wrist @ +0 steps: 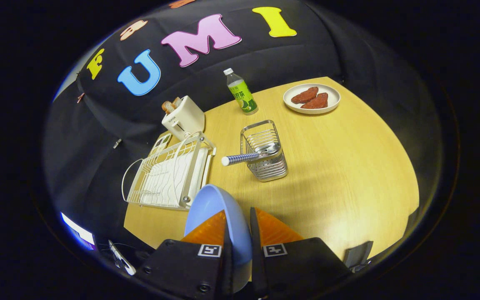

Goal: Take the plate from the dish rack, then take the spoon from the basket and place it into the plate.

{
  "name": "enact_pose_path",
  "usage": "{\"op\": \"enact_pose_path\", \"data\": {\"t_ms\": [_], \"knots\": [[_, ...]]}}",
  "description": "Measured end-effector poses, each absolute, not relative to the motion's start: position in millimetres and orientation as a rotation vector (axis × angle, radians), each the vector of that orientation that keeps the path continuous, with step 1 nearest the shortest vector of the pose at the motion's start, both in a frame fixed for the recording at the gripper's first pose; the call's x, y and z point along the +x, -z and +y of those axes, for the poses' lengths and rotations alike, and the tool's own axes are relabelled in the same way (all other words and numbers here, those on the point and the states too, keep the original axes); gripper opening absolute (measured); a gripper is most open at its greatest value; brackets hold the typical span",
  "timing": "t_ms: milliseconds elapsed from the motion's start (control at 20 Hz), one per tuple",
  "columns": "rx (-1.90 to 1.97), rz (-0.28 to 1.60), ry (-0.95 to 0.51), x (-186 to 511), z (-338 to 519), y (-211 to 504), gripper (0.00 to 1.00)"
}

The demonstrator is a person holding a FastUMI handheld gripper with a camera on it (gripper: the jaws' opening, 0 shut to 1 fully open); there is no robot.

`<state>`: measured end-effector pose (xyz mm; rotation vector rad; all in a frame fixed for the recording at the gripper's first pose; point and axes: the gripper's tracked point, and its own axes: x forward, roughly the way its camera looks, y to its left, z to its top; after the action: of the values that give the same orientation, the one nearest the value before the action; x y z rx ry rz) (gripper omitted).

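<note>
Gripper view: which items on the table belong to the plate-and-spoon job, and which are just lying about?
Part of the job:
- blue plate, clamped on edge between the gripper fingers
- white dish rack, beside them
- spoon, checked handle sticking out
- wire basket holding it

Lying about:
- toaster with bread
- green-label bottle
- white plate of reddish food

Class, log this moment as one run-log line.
gripper: shut on light blue plate | white wire dish rack: empty | checked-handled spoon: in metal basket
</note>
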<state>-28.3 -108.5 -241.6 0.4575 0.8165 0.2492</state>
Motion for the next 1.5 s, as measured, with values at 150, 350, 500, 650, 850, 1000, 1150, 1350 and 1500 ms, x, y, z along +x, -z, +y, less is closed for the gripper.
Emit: {"op": "enact_pose_path", "data": {"t_ms": [150, 350, 500, 650, 850, 1000, 1150, 1350, 1500], "knots": [[0.445, 0.84, -0.285, -10.6, -108.5, 269.0, 0.22], [0.429, 0.857, -0.329, -3.2, -110.1, 290.2, 0.22], [0.42, 0.862, -0.33, -10.5, -114.2, 300.4, 0.24], [0.363, 0.816, -0.34, -14.8, -124.1, 290.1, 0.38], [0.257, 0.671, -0.387, -10.7, -132.9, 250.2, 0.92], [0.148, 0.524, -0.417, -0.7, -132.2, 219.0, 0.98], [0.04, 0.413, -0.461, 10.8, -117.4, 202.3, 0.98], [-0.061, 0.332, -0.478, 32.3, -102.4, 203.2, 0.99], [-0.128, 0.298, -0.466, 51.4, -95.3, 214.6, 0.99]]}}
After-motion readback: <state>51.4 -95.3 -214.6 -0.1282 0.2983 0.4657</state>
